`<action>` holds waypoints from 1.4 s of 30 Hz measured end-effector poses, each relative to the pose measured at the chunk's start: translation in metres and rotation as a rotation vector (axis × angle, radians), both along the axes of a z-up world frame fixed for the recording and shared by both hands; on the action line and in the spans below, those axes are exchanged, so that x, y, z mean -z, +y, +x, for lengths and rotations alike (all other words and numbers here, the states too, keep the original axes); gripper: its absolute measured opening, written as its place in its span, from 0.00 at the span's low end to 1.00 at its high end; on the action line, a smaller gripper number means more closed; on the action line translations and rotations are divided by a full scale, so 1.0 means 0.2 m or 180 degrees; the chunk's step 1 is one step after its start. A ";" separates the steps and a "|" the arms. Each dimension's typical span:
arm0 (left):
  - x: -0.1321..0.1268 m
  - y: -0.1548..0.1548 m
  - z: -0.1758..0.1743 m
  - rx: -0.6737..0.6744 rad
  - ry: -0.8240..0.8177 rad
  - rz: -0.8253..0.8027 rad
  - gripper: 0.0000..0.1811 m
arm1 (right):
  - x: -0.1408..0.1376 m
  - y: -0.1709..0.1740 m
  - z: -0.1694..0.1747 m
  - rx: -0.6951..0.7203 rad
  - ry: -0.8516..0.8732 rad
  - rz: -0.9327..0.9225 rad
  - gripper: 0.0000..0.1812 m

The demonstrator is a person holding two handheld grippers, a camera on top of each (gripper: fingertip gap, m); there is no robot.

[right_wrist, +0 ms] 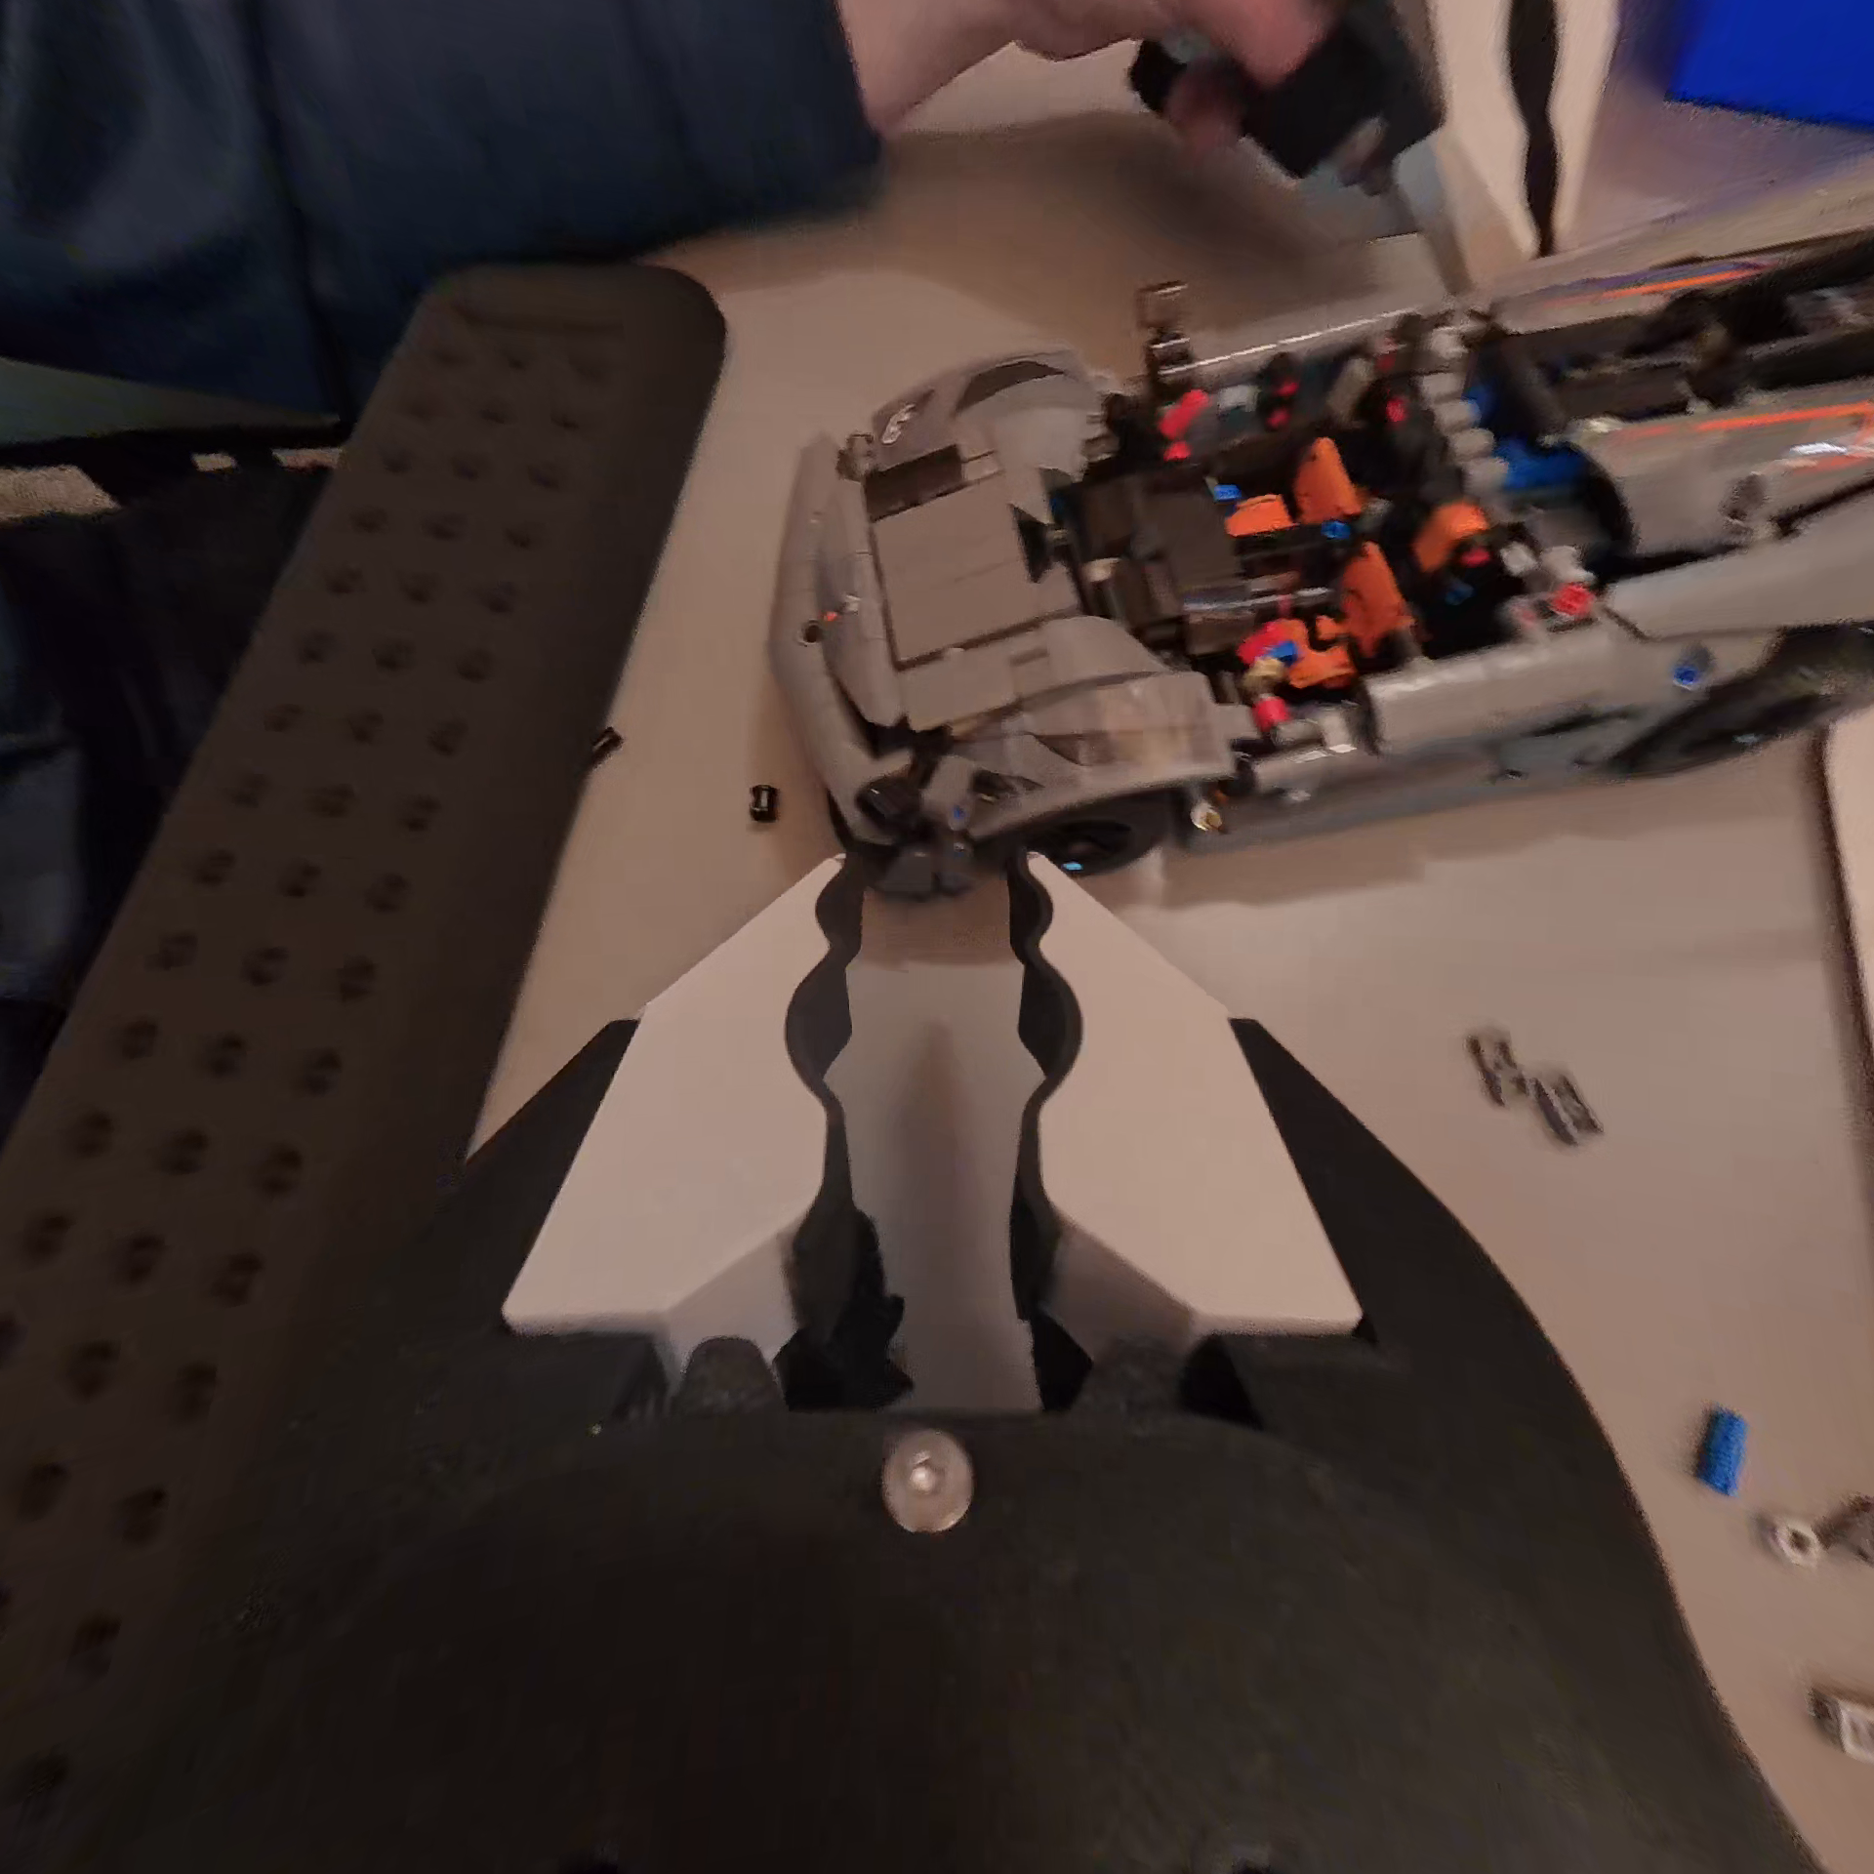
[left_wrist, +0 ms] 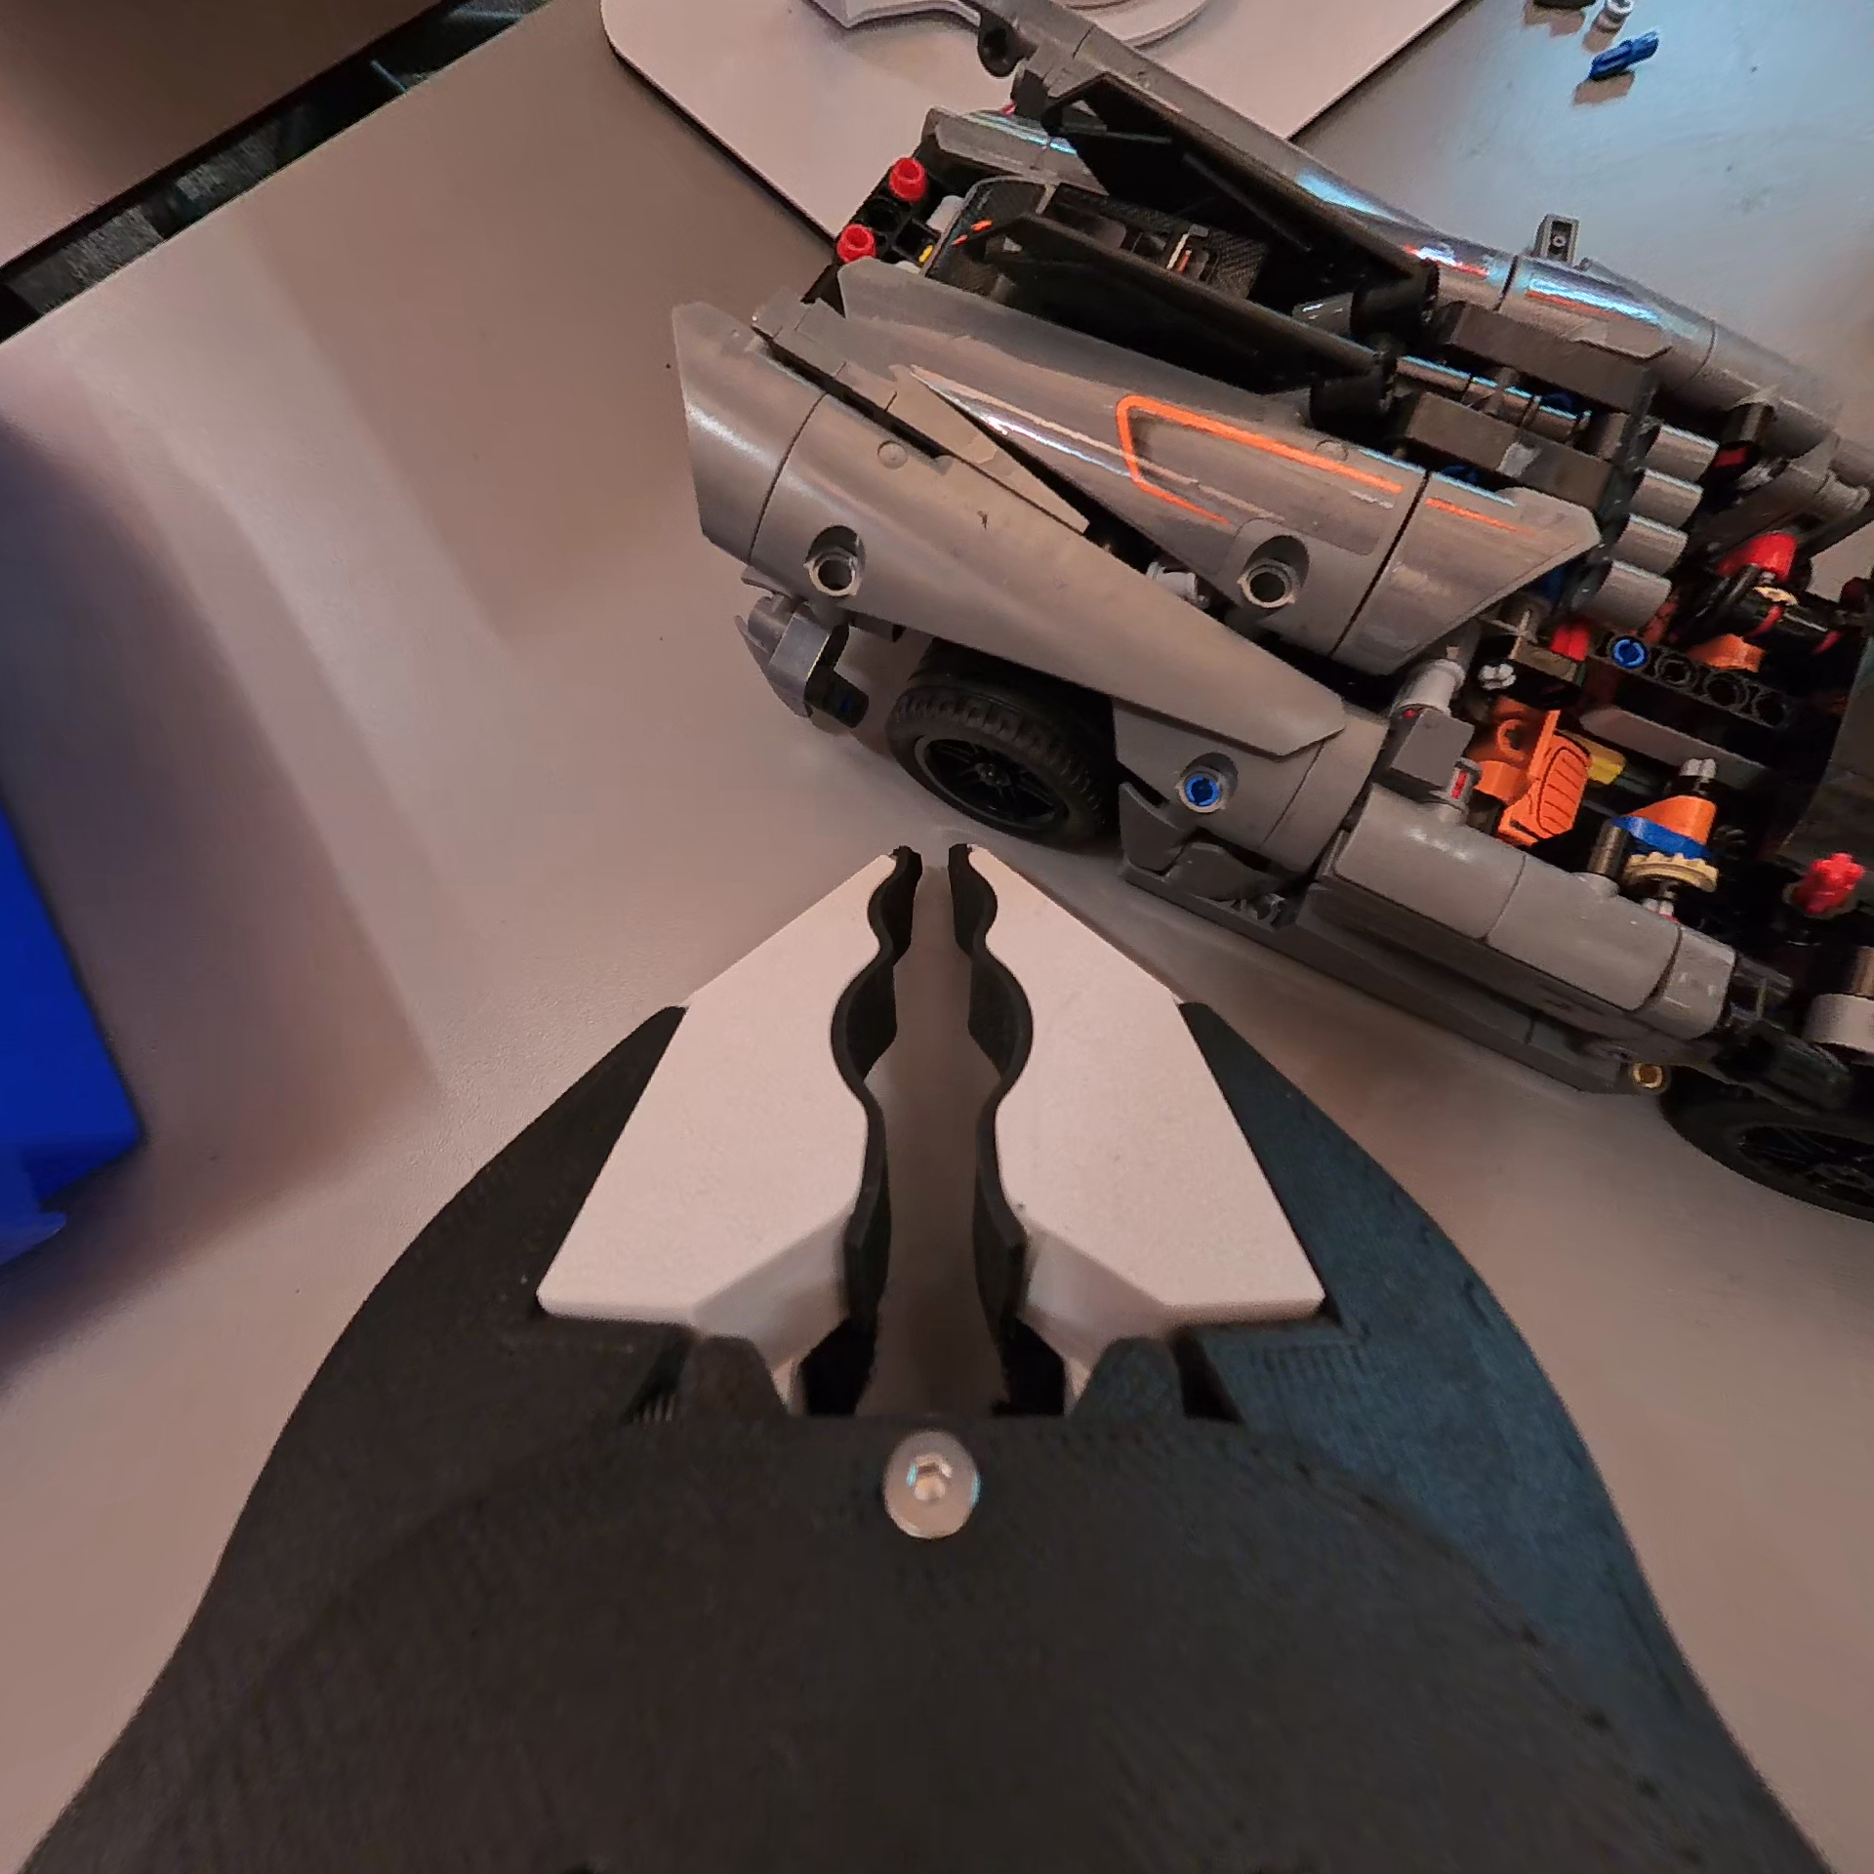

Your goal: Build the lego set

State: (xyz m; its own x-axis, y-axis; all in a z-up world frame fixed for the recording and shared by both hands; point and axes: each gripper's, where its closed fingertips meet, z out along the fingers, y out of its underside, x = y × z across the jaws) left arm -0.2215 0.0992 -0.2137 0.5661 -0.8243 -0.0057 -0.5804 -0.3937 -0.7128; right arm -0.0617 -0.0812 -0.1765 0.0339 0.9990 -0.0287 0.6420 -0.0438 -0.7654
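A partly built grey Lego car [left_wrist: 1166,527] with orange stripes, black wheels and an open, colourful interior stands on the table. In the left wrist view it is to the right of and beyond my left gripper [left_wrist: 933,862], which is empty, with its jaws almost together, a little short of the car's wheel [left_wrist: 999,761]. In the right wrist view, which is blurred, my right gripper [right_wrist: 933,872] is open. The low front corner of the car [right_wrist: 1014,608] sits between its fingertips. I cannot tell whether they touch it. The left gripper [right_wrist: 1541,233] shows at the top, held by a hand.
A blue bin [left_wrist: 51,1014] is at the left and a white mat [left_wrist: 771,112] at the back. A black perforated pad [right_wrist: 304,811] lies left of the right gripper. Loose parts lie around: a blue piece [right_wrist: 1721,1450], black pieces [right_wrist: 1531,1085], a black pin [right_wrist: 766,801]. My right fingertips sit around 25 cm from my left ones. The black pin [right_wrist: 766,801] lies some 7 cm from my right tips, 25 cm from my left tips.
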 end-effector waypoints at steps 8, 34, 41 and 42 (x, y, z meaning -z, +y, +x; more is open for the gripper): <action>-0.02 0.00 0.00 0.0009 0.0003 0.0047 0.02 | 0.03 -0.02 -0.08 0.0204 -0.0181 0.0037 0.14; -0.59 -0.58 0.58 0.1780 -0.0899 0.1250 0.23 | -0.22 0.16 -0.05 0.0518 0.0860 0.0083 0.10; -0.40 -0.70 0.75 0.2212 -0.0442 0.1129 0.22 | -0.26 0.14 -0.07 0.0417 0.1011 0.0081 0.10; -0.41 -0.71 0.76 0.2234 -0.0487 0.1126 0.20 | -0.25 0.14 -0.07 0.0401 0.1008 0.0069 0.10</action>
